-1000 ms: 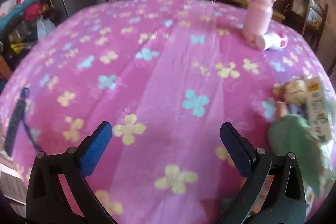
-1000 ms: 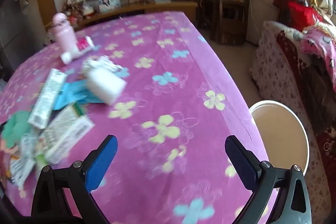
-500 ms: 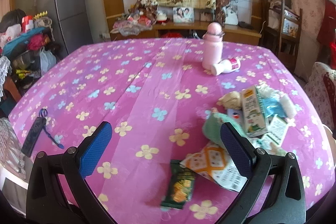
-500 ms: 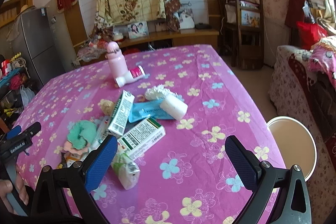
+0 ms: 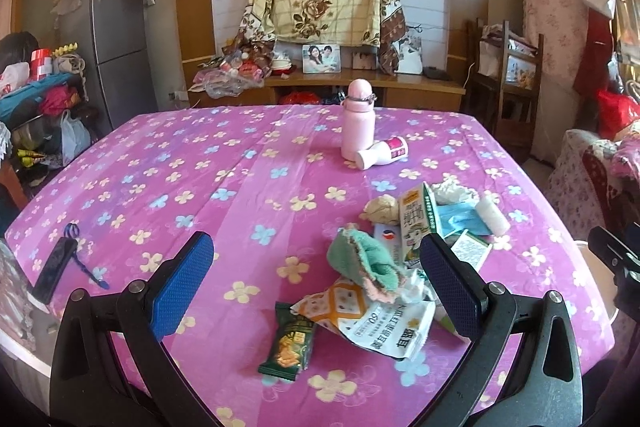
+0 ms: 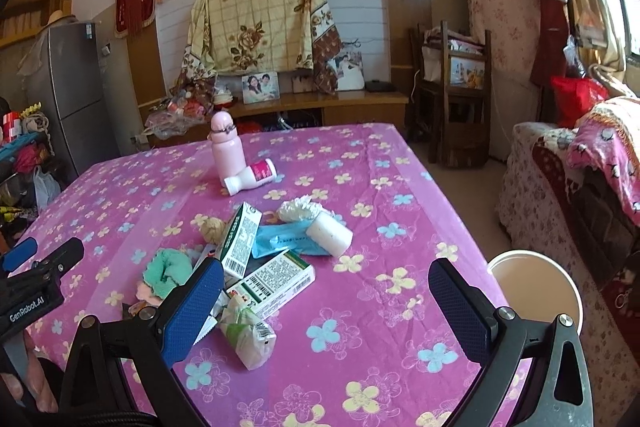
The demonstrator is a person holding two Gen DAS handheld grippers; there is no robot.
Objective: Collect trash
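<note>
While trash (image 6: 256, 259) litters the tablecloth (image 6: 360, 187), white bin (image 6: 536, 287) (contents hidden) alongside.

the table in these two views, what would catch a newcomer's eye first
The bright pink flowered tablecloth fills both views. Next comes the heap of trash on its right side: a green cloth, cartons, a blue packet and a dark green snack wrapper. Behind the heap a pink bottle stands upright with a small white bottle lying against it, and a round white bin sits beside the table's right edge.
</note>
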